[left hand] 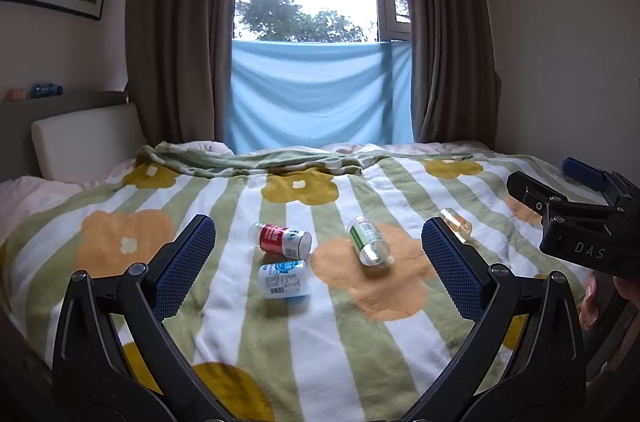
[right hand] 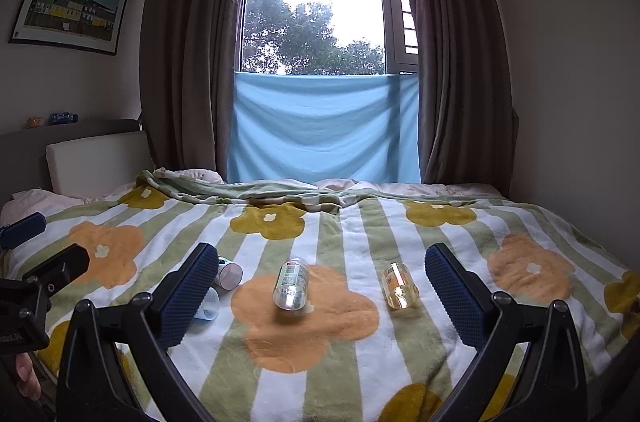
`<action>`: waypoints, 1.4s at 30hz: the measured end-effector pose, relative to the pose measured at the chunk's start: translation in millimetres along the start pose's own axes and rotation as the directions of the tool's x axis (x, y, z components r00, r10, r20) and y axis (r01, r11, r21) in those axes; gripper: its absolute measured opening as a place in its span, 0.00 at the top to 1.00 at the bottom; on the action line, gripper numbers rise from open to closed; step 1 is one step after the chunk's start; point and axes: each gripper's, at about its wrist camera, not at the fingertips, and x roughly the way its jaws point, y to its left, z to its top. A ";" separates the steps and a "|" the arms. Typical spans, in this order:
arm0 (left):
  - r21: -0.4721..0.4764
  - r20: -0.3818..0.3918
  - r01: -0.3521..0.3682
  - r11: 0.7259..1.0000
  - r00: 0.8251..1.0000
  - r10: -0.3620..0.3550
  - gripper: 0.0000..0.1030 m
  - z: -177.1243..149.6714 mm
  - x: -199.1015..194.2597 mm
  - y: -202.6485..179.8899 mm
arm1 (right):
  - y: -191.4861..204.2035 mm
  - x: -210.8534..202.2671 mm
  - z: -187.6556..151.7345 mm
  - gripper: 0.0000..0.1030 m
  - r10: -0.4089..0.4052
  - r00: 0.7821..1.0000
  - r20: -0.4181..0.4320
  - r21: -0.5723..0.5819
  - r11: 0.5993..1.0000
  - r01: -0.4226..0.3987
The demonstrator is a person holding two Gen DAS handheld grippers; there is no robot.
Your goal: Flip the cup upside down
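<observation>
At the bottom of each view, the left gripper [left hand: 318,254] and right gripper [right hand: 320,282] gape wide, holding nothing. Mid-frame, four cups lie on their sides on the flowered blanket [left hand: 280,350]: blue-label cup [left hand: 283,279], red-label cup [left hand: 285,240], green-label cup [left hand: 369,240], amber cup [right hand: 399,287].

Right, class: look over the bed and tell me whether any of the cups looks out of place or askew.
All four cups lie tipped on their sides on the striped blanket: the red-labelled cup, blue-labelled cup, green-labelled cup and yellowish clear cup. None stands upright or inverted. No spill shows.
</observation>
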 end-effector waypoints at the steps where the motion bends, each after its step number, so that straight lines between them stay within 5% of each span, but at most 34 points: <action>1: -0.003 -0.001 0.000 1.000 1.000 0.000 0.00 -0.3 0.3 1.1 | 0.3 0.5 0.7 0.00 0.002 1.000 0.000 0.001 1.000 -0.002; 42: -0.018 -0.010 0.000 1.000 1.000 0.000 0.00 2.7 3.1 12.7 | 5.7 4.9 4.8 0.00 -0.004 1.000 0.008 0.019 1.000 0.004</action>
